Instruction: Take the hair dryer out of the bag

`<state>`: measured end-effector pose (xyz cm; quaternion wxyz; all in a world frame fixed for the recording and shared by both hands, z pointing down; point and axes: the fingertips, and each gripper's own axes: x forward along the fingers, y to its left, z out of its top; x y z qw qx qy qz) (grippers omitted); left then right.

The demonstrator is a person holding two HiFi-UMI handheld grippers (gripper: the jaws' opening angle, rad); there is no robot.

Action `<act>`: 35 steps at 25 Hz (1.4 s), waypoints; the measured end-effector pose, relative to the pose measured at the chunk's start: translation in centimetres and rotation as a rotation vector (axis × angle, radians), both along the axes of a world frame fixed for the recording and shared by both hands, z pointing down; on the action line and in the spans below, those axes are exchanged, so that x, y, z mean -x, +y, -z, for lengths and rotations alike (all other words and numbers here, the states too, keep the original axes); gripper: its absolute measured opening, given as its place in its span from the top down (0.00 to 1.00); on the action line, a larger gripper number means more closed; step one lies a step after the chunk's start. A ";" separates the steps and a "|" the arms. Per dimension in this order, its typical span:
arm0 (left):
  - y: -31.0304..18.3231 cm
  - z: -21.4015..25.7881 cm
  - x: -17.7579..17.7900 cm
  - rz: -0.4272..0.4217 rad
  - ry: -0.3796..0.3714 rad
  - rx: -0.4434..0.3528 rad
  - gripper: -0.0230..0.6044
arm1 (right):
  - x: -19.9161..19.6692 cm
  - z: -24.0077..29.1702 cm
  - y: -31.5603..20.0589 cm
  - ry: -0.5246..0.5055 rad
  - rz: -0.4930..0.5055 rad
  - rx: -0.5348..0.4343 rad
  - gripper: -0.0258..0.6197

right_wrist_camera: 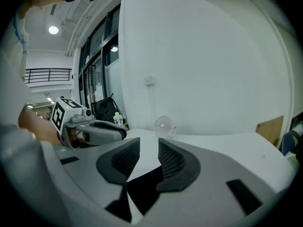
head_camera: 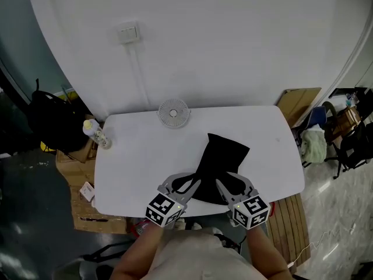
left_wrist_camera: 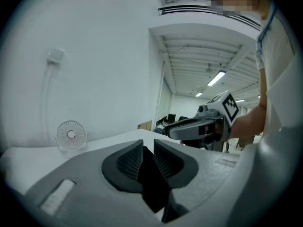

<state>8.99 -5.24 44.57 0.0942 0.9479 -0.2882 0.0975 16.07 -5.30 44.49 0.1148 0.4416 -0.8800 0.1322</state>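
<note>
Two grippers meet at the near end of a black bag [head_camera: 220, 165] that lies flat on a white table [head_camera: 140, 156]. The left gripper [left_wrist_camera: 147, 148] has its ribbed pads [left_wrist_camera: 130, 160] drawn close together, and dark fabric fills the narrow slot between them, so it is clamped on the bag's near left corner. The right gripper [right_wrist_camera: 149, 148] is released. Its pads [right_wrist_camera: 173, 162] stand clearly apart with bare white tabletop showing between them. The bag's edge lies just under and in front of its fingertips, and the pads are not pressing on it. From both sets of fingers the bag stretches away towards the far side of the table. The hair dryer itself is out of sight. Beyond the fingertips, a small fan [head_camera: 173, 112] stands at the table's far edge. A bottle [head_camera: 96, 133] sits well off to the left of the left fingers.
</note>
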 end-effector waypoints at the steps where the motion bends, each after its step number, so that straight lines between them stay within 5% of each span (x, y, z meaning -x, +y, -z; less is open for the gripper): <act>1: -0.6 -0.2 -0.2 -0.003 -0.006 0.005 0.86 | -0.3 -0.2 -0.6 0.002 -0.013 0.007 0.76; 16: -5.7 -8.5 -1.3 0.025 -0.162 0.179 0.68 | -4.9 -7.2 -5.3 0.022 -0.239 0.172 0.63; 27: -5.4 -16.3 -1.6 0.042 -0.271 0.380 0.66 | -9.1 -16.0 -3.7 0.076 -0.375 0.385 0.59; 35: -5.4 -19.0 -2.0 0.049 -0.316 0.448 0.66 | -11.2 -19.3 -3.9 0.079 -0.430 0.470 0.59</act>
